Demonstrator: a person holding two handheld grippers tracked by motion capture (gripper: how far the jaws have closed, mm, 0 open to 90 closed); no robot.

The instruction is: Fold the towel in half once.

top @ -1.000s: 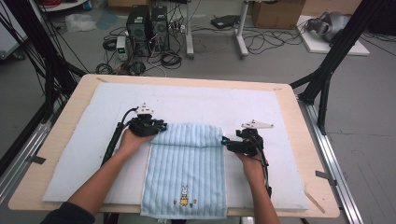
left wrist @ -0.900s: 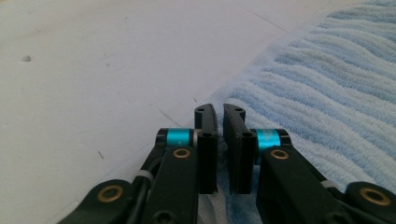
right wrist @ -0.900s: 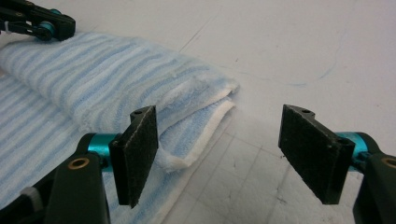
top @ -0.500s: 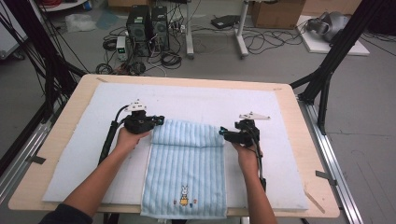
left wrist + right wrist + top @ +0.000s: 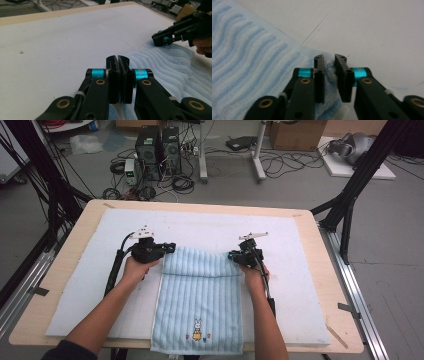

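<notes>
1. Both grippers had moved farther up the surface (image 5: 80, 285) since a second before, carrying the towel's (image 5: 200, 295) folded top edge with them.
2. The left gripper (image 5: 170, 247) – fingers pressed together – pinched the towel's left corner.
3. The right gripper (image 5: 231, 255) pinched the right corner.

So we've got a light blue towel (image 5: 200, 295) with wavy white stripes and a little bunny stitched near its near hem. It lies flat on the middle of the table, long way running near to far, near edge right at the table's near edge. Its far end is doubled back on itself, making a puffy fold across the width.
</notes>
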